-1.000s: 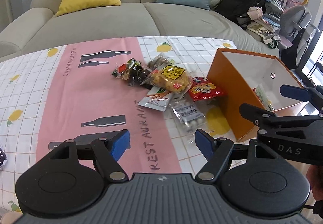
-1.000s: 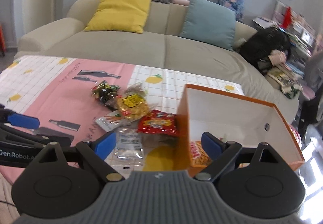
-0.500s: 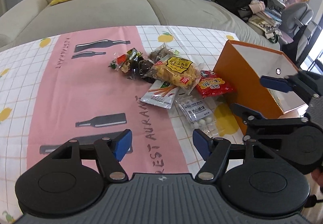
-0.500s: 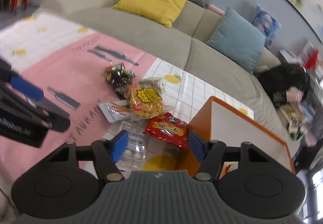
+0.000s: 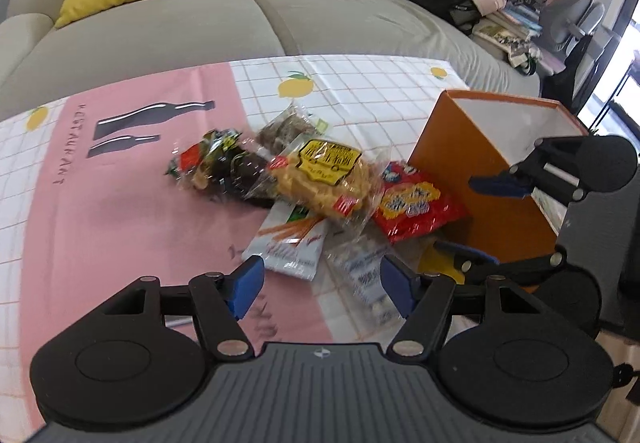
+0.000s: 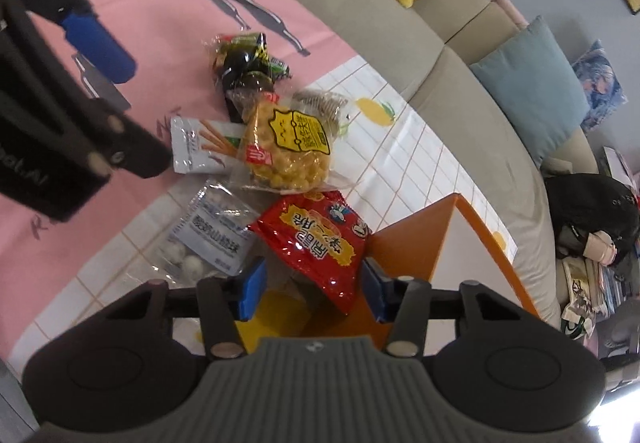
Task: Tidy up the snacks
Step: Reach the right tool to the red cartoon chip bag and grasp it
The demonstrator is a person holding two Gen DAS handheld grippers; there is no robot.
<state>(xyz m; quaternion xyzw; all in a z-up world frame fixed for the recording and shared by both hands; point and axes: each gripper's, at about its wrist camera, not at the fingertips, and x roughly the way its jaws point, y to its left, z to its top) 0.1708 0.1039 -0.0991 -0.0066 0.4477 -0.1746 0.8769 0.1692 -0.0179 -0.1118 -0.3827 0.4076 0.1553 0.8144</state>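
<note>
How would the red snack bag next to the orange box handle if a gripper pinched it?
The red snack bag looks puffy and crinkled, so probably light and floppy. Its glossy film may slip between the open right gripper pads. It leans on the orange box, so it may slide when nudged.

"RESTAURANT" on tablecloth (image 5: 120,203)
</note>
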